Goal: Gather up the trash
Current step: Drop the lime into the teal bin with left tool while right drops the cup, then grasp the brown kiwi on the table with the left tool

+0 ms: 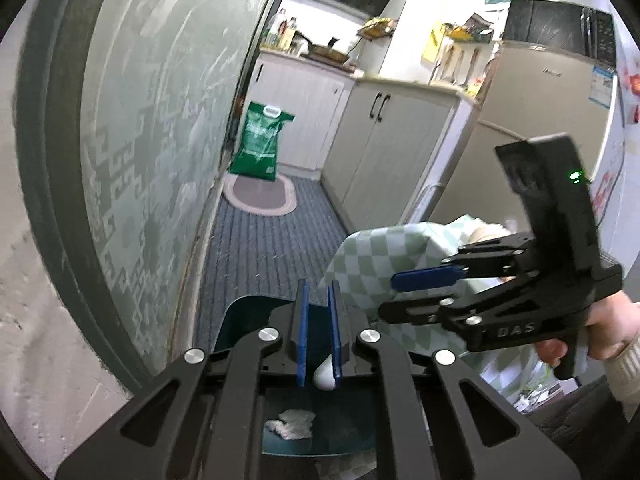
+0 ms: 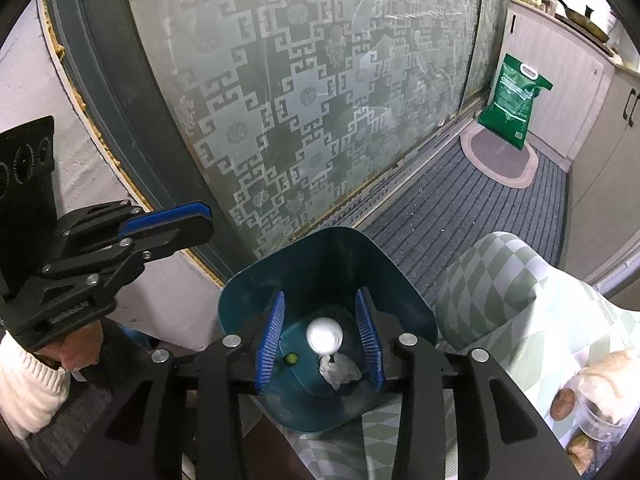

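Observation:
A teal trash bin [image 2: 320, 256] stands on the floor beside the table corner, under both grippers. Inside it lie a crumpled white tissue [image 2: 340, 372], a white ball-shaped piece [image 2: 325, 335] and a small green bit [image 2: 291, 358]. My right gripper [image 2: 320, 344] is open above the bin mouth, with the white ball between and below its blue fingers, apart from them. My left gripper [image 1: 319, 332] hangs over the bin [image 1: 244, 312] with its jaws narrowly apart; a white object [image 1: 325, 376] shows by its right finger. Tissue [image 1: 290, 424] lies below.
A table with a green-checked cloth [image 2: 500, 304] stands right of the bin, with food jars [image 2: 596, 400] on it. A frosted glass sliding door [image 2: 320, 100] runs along the left. A green rice bag [image 2: 516, 100] and an oval mat [image 2: 500, 160] lie down the striped floor.

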Demonstrator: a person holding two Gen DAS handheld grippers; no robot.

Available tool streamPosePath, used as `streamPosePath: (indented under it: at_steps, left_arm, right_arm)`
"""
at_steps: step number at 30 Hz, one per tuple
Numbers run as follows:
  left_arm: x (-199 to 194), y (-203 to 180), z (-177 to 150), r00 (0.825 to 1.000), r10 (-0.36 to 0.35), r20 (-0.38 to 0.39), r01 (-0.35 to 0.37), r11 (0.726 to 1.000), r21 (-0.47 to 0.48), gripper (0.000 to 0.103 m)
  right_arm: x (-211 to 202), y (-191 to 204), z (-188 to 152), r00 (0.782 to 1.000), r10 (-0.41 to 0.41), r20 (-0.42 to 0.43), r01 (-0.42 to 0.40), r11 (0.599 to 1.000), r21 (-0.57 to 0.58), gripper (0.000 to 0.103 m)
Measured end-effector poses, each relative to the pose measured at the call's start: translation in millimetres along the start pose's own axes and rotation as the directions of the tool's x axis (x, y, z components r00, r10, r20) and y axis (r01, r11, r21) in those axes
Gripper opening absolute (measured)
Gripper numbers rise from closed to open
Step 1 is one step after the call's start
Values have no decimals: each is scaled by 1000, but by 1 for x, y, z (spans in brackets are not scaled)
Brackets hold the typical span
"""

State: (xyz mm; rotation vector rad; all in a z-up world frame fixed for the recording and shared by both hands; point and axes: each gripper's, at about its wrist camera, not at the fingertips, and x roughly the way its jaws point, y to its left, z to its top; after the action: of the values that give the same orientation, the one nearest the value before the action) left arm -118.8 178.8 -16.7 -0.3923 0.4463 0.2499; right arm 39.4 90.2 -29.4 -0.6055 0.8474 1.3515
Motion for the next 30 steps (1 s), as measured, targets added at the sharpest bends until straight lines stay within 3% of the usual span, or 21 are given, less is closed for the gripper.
streamPosePath:
  at_steps: [8,15,22,30]
  left_arm:
    - [6,-20,3,1000,-30,2,30,999,32,11]
    - [21,-43,7,999,-51,-12,52,997,59,11]
    - [33,-70,8,996,-90,-26,92,992,85,11]
    - [52,-104,4,989,-136,-64,143,982,124,11]
  right_arm:
    - [-26,-8,0,998,-16,68,15,1000,15,40]
    - [-65,-41,-12,989,-62,137,50,995,88,42]
    - [-121,-91,-33,963,-138,231,89,973,212,46]
    - [-165,-138,-67,937,-222,272,126,936,328,48]
